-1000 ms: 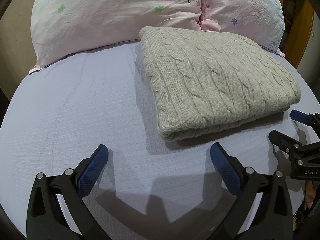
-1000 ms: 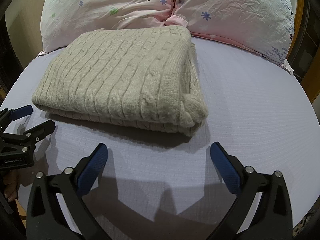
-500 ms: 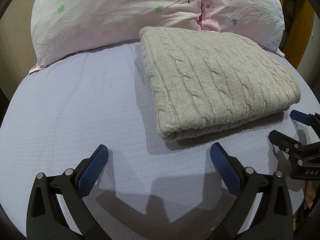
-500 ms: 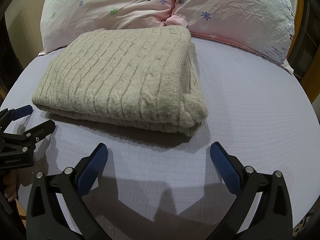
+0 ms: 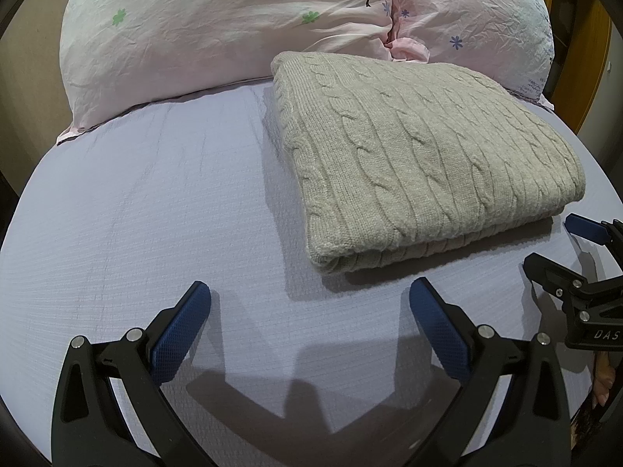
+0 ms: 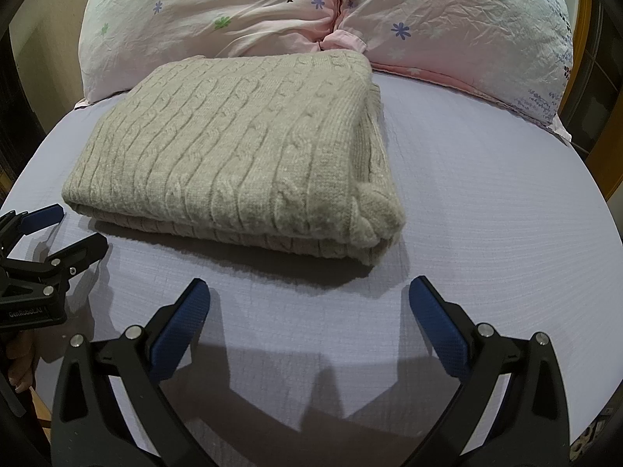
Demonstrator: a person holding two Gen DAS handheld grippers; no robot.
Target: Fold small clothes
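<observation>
A beige cable-knit sweater (image 5: 420, 155) lies folded in a neat rectangle on the lilac bed sheet (image 5: 155, 214); it also shows in the right wrist view (image 6: 233, 155). My left gripper (image 5: 309, 295) is open and empty, hovering over the sheet just in front of the sweater's near left corner. My right gripper (image 6: 309, 295) is open and empty, just in front of the sweater's near right corner. Each gripper shows at the edge of the other's view, the right one (image 5: 560, 249) and the left one (image 6: 66, 229), both open.
Two pink flowered pillows (image 5: 233, 27) (image 6: 467, 27) lie against the head of the bed behind the sweater. A wooden frame (image 5: 584, 58) stands at the far right. Bare sheet (image 6: 506, 194) lies on either side of the sweater.
</observation>
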